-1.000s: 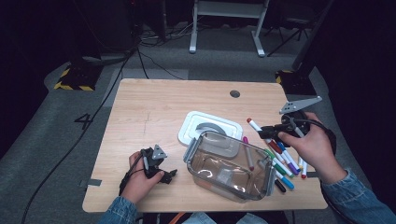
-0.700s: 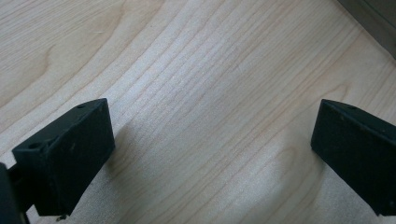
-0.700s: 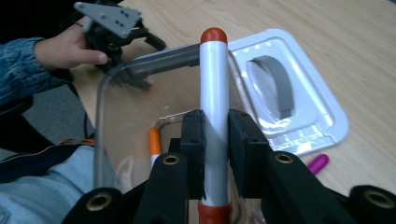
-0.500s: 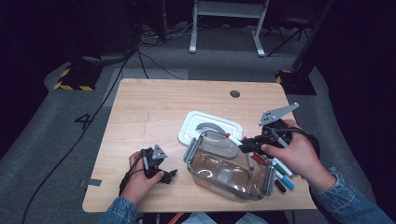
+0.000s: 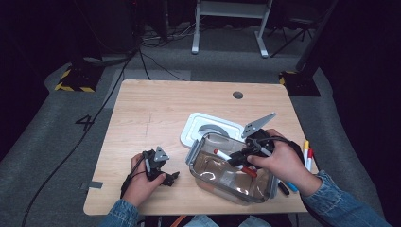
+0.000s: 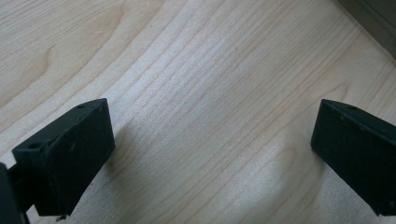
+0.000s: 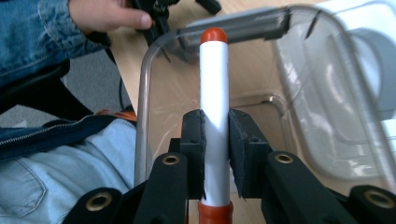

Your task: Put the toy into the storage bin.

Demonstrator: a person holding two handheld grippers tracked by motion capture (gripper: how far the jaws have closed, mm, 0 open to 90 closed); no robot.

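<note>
My left hand-held gripper (image 5: 163, 176) rests near the worktop's (image 5: 156, 113) front left corner, jaws wide with only bare wood between them. My right hand-held gripper (image 5: 239, 158) clamps a white marker with red ends (image 5: 226, 156) over the clear container (image 5: 215, 182) by the front edge. Behind it lies the white lid (image 5: 198, 127), and more markers (image 5: 306, 153) lie toward the right edge

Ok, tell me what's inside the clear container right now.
The clear container looks empty: only its see-through floor shows. The right gripper, shut on a red-capped marker, hangs over its opening. The person's hand covers the container's right end, so that part can't be checked.
</note>
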